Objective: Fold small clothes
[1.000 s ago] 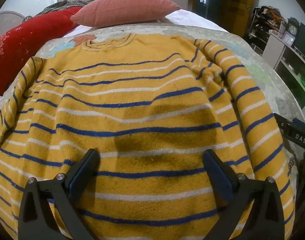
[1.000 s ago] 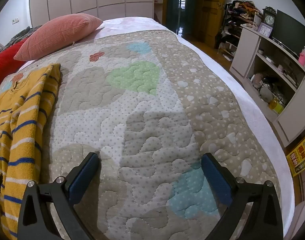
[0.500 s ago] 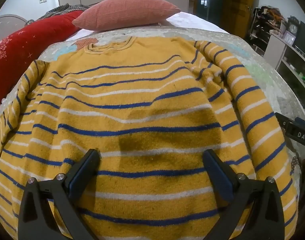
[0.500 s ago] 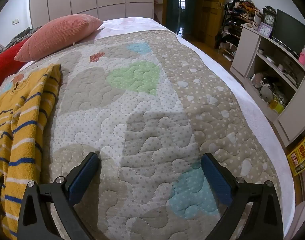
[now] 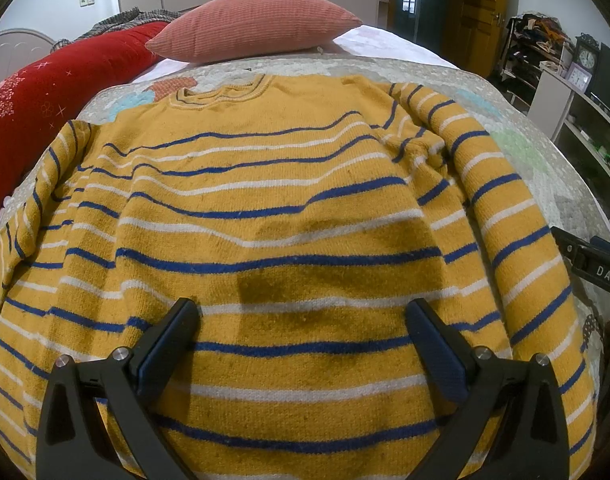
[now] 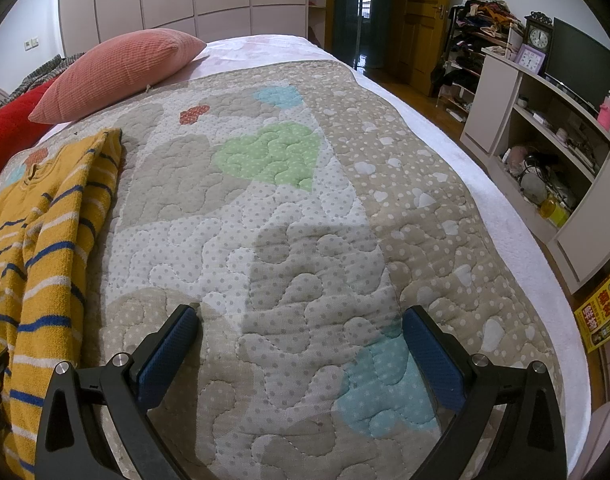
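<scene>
On the quilted bedspread [image 6: 289, 240], spread flat: yellow striped sweater [image 5: 289, 216], collar toward the far pillow [image 5: 253, 26], hem toward the viewer, long axis running straight away from the left gripper [image 5: 301, 340]. Both sleeves lying alongside the body, right sleeve [image 5: 517, 216] draped down the right edge. Left gripper directly above the lower body panel, jaws wide apart, nothing held; no contact with the fabric discernible. Right gripper [image 6: 299, 344] likewise wide open and empty, hovering over bare quilt, sweater's right edge [image 6: 57, 240] well off to its left. Judged: no fold started; left gripper nearer the garment overall, right gripper nearer the right sleeve. Red blanket [image 5: 45, 108] beyond the left sleeve; shelving unit [image 6: 545, 140] beside the bed.
</scene>
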